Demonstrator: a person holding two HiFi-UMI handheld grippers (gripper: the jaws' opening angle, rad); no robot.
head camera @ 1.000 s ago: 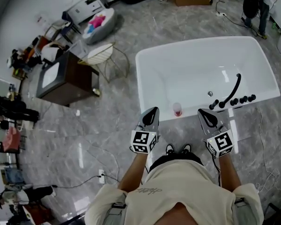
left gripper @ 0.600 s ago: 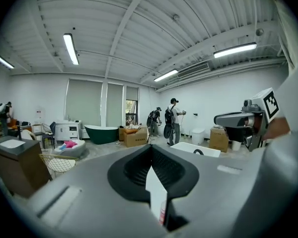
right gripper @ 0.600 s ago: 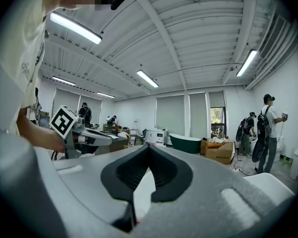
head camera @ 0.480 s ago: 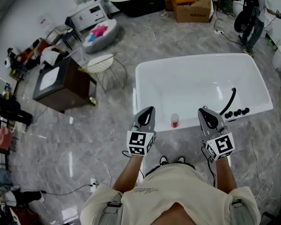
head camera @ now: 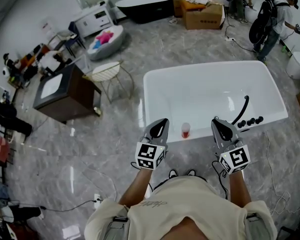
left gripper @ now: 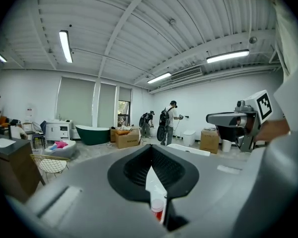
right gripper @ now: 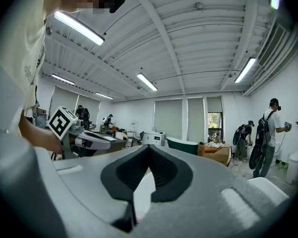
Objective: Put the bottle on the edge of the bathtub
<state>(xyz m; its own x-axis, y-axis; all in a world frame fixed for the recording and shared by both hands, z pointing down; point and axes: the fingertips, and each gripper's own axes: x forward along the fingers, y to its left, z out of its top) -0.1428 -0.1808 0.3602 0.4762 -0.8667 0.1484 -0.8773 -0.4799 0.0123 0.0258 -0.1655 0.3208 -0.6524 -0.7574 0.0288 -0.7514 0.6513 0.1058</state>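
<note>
Grey marble showroom floor, white bathtub (head camera: 200, 96) ahead: the task looks done.
The bottle (head camera: 185, 130) stands upright on the tub's near edge, between the left gripper (head camera: 162, 123) and the right gripper (head camera: 216, 121). Both grippers' jaws are pressed together on nothing, clear of the bottle.

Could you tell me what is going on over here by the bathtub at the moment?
A person stands at the near side of a white bathtub with a handheld gripper in each hand. The left gripper and the right gripper are both shut and hold nothing. A small bottle with red at its bottom stands upright on the tub's near edge, between the two grippers and touched by neither.
</note>
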